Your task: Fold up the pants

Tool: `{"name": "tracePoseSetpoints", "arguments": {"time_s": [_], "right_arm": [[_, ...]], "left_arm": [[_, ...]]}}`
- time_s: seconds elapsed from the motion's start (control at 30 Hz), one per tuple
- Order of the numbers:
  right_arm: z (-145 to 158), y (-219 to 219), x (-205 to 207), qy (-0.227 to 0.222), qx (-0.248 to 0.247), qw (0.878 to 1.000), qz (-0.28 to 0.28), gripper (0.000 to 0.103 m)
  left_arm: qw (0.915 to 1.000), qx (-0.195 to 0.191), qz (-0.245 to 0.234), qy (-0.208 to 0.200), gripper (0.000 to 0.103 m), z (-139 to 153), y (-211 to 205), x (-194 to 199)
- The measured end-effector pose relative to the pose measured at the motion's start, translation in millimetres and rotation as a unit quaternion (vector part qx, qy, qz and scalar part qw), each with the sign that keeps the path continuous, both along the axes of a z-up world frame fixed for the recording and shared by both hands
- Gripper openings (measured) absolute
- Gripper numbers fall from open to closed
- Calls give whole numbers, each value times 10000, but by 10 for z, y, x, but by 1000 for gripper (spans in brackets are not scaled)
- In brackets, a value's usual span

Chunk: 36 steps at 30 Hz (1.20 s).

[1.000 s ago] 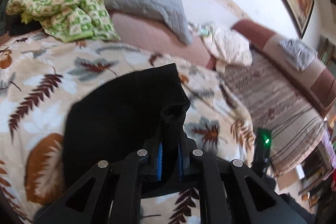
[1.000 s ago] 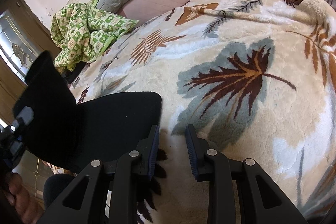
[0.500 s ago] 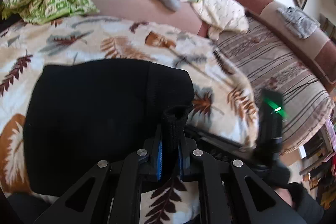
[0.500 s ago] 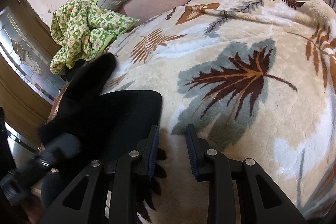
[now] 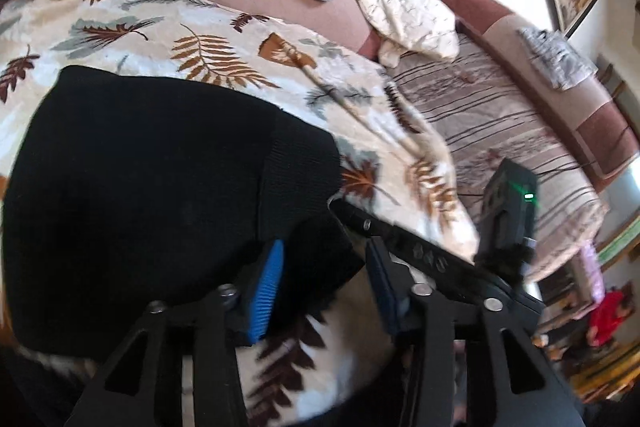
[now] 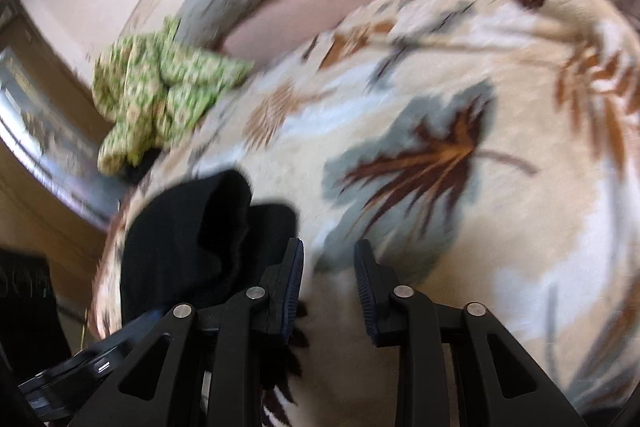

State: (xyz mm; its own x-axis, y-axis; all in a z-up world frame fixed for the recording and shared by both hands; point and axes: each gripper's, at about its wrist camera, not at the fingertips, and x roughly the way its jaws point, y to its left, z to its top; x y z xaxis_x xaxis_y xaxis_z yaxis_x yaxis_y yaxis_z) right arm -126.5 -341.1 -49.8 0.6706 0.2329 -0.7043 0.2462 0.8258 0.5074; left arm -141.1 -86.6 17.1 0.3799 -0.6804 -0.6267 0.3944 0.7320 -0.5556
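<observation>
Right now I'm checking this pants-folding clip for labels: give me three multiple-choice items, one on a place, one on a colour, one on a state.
1. Where do the pants lie?
A. on the leaf-print blanket
B. on the striped sofa
C. on the floor

2. What colour are the pants?
A. grey
B. black
C. green

3. How is the left gripper?
A. clamped on the cloth
B. out of view
C. opening, pads off the cloth

Answers: 1 A, leaf print surrounds them; 2 B, plainly black; 3 C, gaps show beside both blue pads.
</observation>
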Motion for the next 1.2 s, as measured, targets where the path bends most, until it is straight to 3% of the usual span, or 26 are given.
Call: {"name": "tracePoseSetpoints", "arguments": {"time_s": [0.1, 0.17, 0.23, 0.3, 0.37, 0.47, 0.5, 0.6, 0.77, 0.83, 0.93, 1.0, 1.1, 1.17, 1.2], "right_arm": [[221, 20, -91, -435, -399, 9982, -60, 29], [432, 209, -149, -890, -972, 9910, 253, 29], [630, 507, -217, -1420, -1434, 9755, 873, 29], [701, 827, -243, -1648, -1395, 9595, 1810, 26], [631, 1009, -224, -1352, -1388, 9567, 2171, 21], [228, 1090, -143, -133, -1567, 9642, 2136, 20], [151, 1064, -153, -122, -1507, 9655, 2120, 19], [173, 1024, -97, -84, -1395, 9674, 2112, 18], [245, 914, -141, -308, -1099, 9727, 2022, 18], [428, 880, -172, -741, -1228, 9699, 1968, 22], [641, 888, -41, -1214, -1352, 9633, 1974, 25], [666, 895, 140, -1245, -1411, 9627, 1944, 24], [491, 903, 411, -977, -1461, 9636, 2014, 22], [194, 886, 544, -329, -1348, 9680, 2092, 22], [44, 874, 574, -42, -1279, 9686, 2130, 22]], "left_arm": [[9991, -215, 330, -141, 46, 156, 411, -161], [9952, -318, 915, -153, 46, 203, 819, -241], [9872, -284, 1569, 30, 43, 174, 1142, -261], [9806, -400, 1868, 442, 18, 67, 1323, -211], [9775, -373, 1920, 794, 14, -67, 1321, -141], [9727, -117, 1984, 1195, 8, -269, 1155, -29], [9701, 128, 2075, 1252, 2, -332, 1109, 12], [9696, 438, 2116, 1146, 3, -357, 965, 123], [9737, 307, 1953, 1128, 3, -308, 968, 155], [9788, 212, 1878, 789, 5, -136, 1039, 68], [9867, 225, 1561, -392, 10, 262, 1027, 24], [9900, 41, 1266, -625, 10, 349, 959, 208], [9913, 343, 1253, -225, 9, 134, 850, 578], [9894, 627, 1218, 475, 6, -223, 787, 835], [9869, 560, 1276, 813, 5, -392, 806, 910]]}}
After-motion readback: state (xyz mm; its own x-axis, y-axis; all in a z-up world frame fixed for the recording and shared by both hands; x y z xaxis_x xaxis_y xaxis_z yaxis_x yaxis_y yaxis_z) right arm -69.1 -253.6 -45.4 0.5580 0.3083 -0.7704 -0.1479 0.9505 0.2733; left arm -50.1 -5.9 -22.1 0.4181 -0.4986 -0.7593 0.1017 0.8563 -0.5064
